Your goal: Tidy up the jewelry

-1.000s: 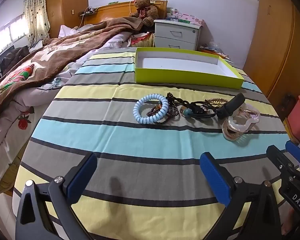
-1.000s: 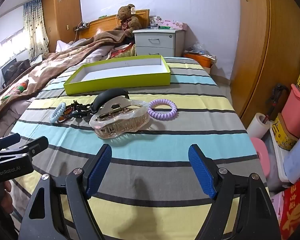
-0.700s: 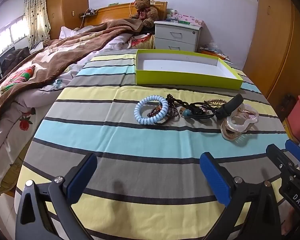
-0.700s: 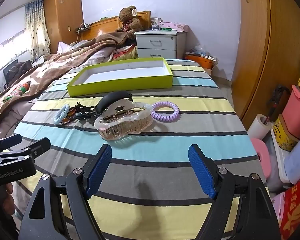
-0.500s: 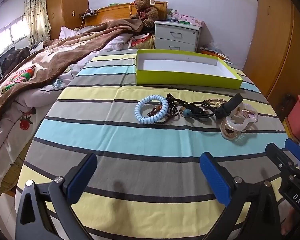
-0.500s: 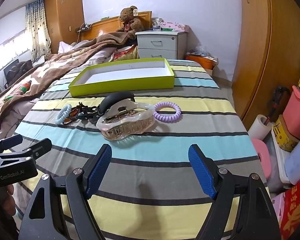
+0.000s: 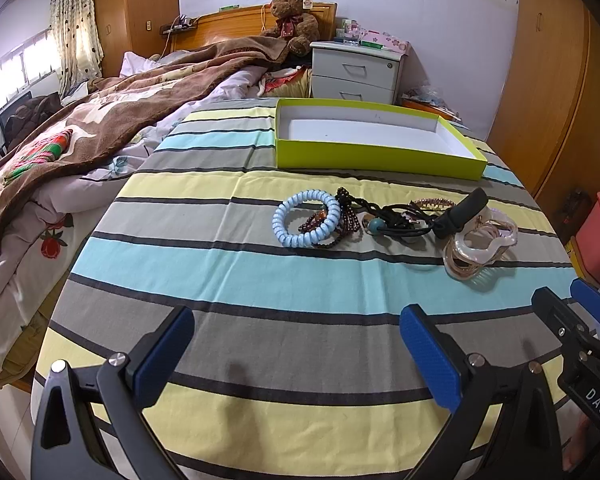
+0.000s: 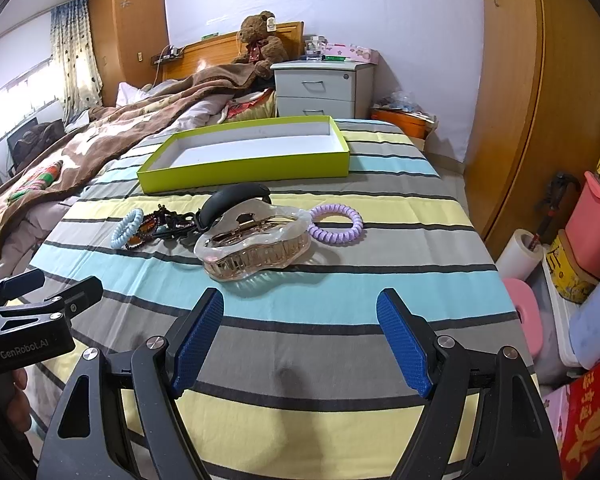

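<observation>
Ahead, hair claw (image 8: 256, 242) lies beyond right gripper's (image 8: 300, 338) spread fingers (image 8: 198, 338).

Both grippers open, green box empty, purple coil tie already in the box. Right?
Not quite. The purple coil tie is not in the green box; the right wrist view shows it on the striped cloth beside the clear hair claw. The rest holds: left gripper and right gripper are open, box empty.
</observation>
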Motion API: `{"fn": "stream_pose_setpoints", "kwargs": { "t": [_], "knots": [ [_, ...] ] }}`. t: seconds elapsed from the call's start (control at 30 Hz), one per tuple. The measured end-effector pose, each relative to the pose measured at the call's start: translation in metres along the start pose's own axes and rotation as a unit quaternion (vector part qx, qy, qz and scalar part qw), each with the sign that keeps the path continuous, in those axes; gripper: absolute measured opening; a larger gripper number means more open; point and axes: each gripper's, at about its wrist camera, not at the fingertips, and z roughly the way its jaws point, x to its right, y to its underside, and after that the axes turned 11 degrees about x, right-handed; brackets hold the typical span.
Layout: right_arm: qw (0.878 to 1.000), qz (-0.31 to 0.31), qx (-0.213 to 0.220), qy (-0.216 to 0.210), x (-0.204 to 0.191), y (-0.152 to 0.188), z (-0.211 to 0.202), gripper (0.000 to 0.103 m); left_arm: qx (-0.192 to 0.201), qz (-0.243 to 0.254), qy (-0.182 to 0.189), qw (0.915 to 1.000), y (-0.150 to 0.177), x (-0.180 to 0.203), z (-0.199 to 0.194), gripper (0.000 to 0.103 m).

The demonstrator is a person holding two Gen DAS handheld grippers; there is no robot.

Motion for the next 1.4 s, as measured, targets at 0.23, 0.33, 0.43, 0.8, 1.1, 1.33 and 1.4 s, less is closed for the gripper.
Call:
{"fn": "stream_pose_setpoints", "kwargs": {
  "t": [0.23,0.33,0.43,0.8,1.1,1.33,1.4],
  "knots": [
    [1.000,-0.001,-0.001,0.000,0.0000,-0.0014,0.0005,0.079,0.001,0.001,-0.001,1.0000,-0.0007,-0.0005,-0.0009,0.103],
    [1.000,0.000,-0.001,0.000,0.0008,-0.0015,-0.0001,0.079,0.001,0.000,-0.001,1.0000,-0.0007,-0.0006,-0.0013,0.103],
    [1.000,0.000,-0.001,-0.001,0.0005,-0.0016,-0.0001,0.079,0.001,-0.001,-0.001,1.0000,-0.0013,-0.0020,-0.0014,0.103],
    [1.000,0.000,0.002,0.000,0.0004,-0.0016,-0.0022,0.079,0.002,0.001,-0.001,1.0000,-0.0007,-0.0009,-0.0017,0.103],
    [1.000,0.000,-0.001,0.000,-0.0002,-0.0025,-0.0022,0.079,0.001,0.001,-0.001,1.0000,-0.0006,-0.0015,-0.0018,0.103],
    [1.000,0.002,-0.001,0.000,0.0011,-0.0038,-0.0013,0.079,-0.001,0.000,-0.003,1.0000,-0.0019,-0.0042,-0.0034,0.103],
    [1.000,0.001,-0.001,0.001,0.0013,-0.0042,-0.0010,0.079,0.000,0.000,-0.002,1.0000,-0.0018,-0.0040,-0.0036,0.103]
  ]
}}
